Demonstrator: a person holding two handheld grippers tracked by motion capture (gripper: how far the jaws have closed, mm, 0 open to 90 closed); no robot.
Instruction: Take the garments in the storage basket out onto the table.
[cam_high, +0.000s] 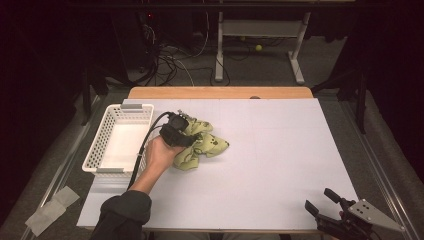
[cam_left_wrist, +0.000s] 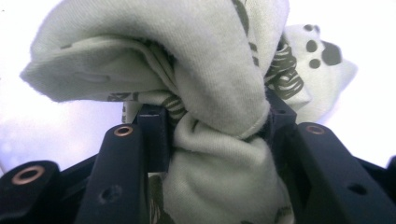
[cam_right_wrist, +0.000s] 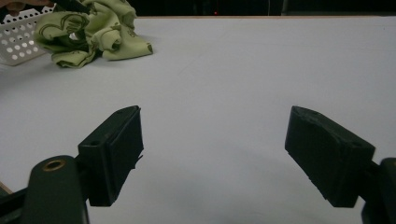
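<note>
**Left gripper view: cloth bunched between the jaws, beside the basket**

Left gripper view is showing the crumpled pale-green printed cotton cloth (cam_left_wrist: 219, 93) wedged between the two black jaws of the left gripper (cam_left_wrist: 217, 135). Jaws are standing approx half open, pads pressing on a gathered neck of fabric, so the grip is on a fold, not the whole piece. Rest of the cloth is billowing out past the tips, w/ a spotted flap off to the far right of the tool.

High view: left gripper (cam_high: 186, 127) is angling down onto the cloth (cam_high: 202, 145), which is lying on the white table top (cam_high: 280, 165) right under and just ahead of the tips. White perforated plastic basket (cam_high: 120, 140) is sitting just beside the hand — prob. the reason for pinching a bunch.

Cloth is a heap, so no clear heading; its long axis is running roughly across the jaws' gap.

Right gripper (cam_right_wrist: 212, 149) is idling wide open, nothing between its pads, well apart from the cloth (cam_right_wrist: 88, 30).
</note>
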